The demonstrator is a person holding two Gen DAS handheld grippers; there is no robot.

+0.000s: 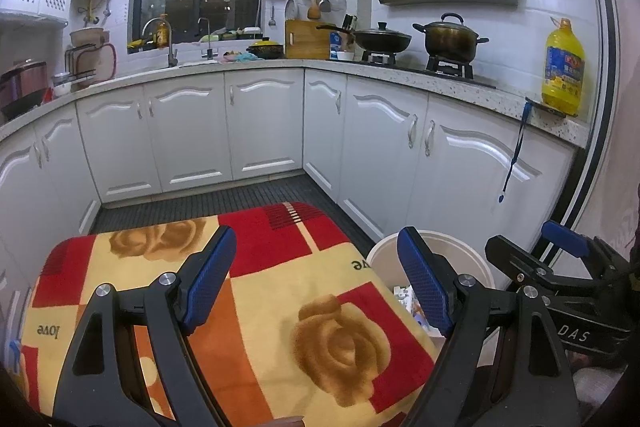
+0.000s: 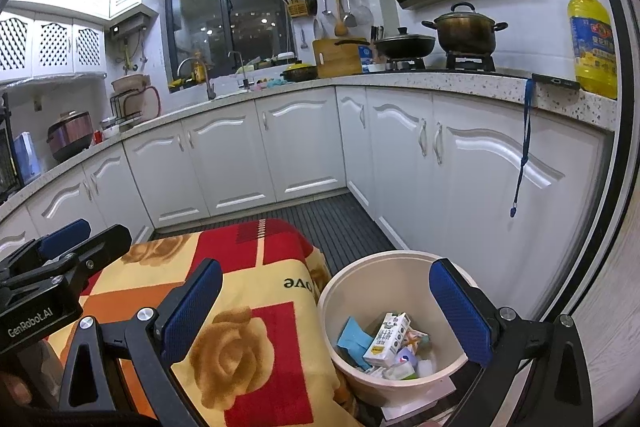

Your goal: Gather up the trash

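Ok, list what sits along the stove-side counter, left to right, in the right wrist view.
Wooden cutting board → lidded black wok → lidded dark stockpot → flat black phone with blue strap → yellow cooking oil bottle.

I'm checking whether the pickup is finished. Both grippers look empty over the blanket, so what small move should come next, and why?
Probably pull both grippers back and end. The left gripper and right gripper are open and empty, the rose-patterned blanket shows no litter, and the cream bin already holds a milk carton and wrappers.
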